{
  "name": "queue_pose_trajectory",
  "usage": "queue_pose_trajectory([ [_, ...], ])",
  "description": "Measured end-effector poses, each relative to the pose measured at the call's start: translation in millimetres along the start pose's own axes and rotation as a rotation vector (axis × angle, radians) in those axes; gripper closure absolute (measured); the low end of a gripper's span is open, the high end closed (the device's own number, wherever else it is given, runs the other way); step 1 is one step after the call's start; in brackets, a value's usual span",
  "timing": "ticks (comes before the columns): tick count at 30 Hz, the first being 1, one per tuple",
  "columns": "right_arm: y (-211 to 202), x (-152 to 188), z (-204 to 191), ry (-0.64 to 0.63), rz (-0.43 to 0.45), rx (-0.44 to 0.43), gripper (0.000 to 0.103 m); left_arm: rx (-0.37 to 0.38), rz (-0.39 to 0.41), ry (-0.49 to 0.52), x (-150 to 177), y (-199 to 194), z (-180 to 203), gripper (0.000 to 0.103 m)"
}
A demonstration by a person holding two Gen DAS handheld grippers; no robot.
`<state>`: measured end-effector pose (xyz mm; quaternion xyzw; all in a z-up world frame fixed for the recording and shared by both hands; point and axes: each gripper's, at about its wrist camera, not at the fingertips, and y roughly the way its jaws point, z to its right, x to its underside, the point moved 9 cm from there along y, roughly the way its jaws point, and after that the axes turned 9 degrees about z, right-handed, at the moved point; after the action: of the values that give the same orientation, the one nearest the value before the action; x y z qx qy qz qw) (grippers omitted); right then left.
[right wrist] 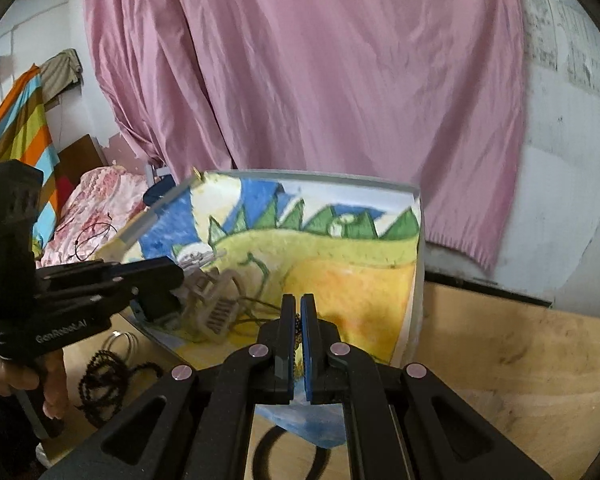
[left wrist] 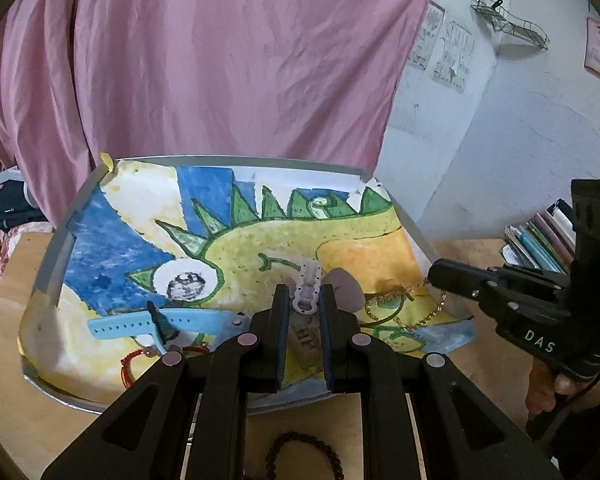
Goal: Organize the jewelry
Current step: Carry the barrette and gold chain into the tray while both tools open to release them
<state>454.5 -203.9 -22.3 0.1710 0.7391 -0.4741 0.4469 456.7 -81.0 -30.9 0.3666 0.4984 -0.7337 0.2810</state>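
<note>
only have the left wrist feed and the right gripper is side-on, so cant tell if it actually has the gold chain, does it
Observer: Yes. In the right wrist view the right gripper is nearly shut, and the gold chain hangs pinched between its fingers.
Operator: ok, anything on the table near the tray that im missing
Observer: Thin ring bangles lie on the wooden table by the tray's near edge, next to a string of black beads.
Operator: and my clip from that side
Observer: The hair clip shows its comb teeth side-on, out past the left gripper, though it is blurred there.
</note>
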Motion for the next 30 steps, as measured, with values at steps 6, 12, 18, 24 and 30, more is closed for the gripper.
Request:
queue_pose_trajectory([
  [6, 4.5, 11.0, 7.0, 0.032, -0.03, -0.007, 0.099, -0.014, -0.006, 0.003, 0.4, 2.2, 0.0, 0.091],
  [12, -0.1, 12.9, 12.8, 0.061, -0.039, -0.002, 0.089, -0.013, -0.029, -0.042, 3.2, 3.7, -4.5, 0.062],
  [18, -20.5, 6.4, 12.9, 0.07, 0.009, 0.02, 0.061, -0.006, 0.03, -0.08, -6.2, -16.3, -4.3, 0.04],
  [24, -56.2, -3.0, 8.0, 0.077, 0.101, 0.046, 0.02, -0.008, 0.138, -0.076, -17.9, -55.5, 1.7, 0.022],
  [30, -99.2, -8.4, -16.1, 0.055, 0.234, 0.008, 0.0, 0.063, 0.237, -0.09, -18.8, -98.5, 13.5, 0.009],
])
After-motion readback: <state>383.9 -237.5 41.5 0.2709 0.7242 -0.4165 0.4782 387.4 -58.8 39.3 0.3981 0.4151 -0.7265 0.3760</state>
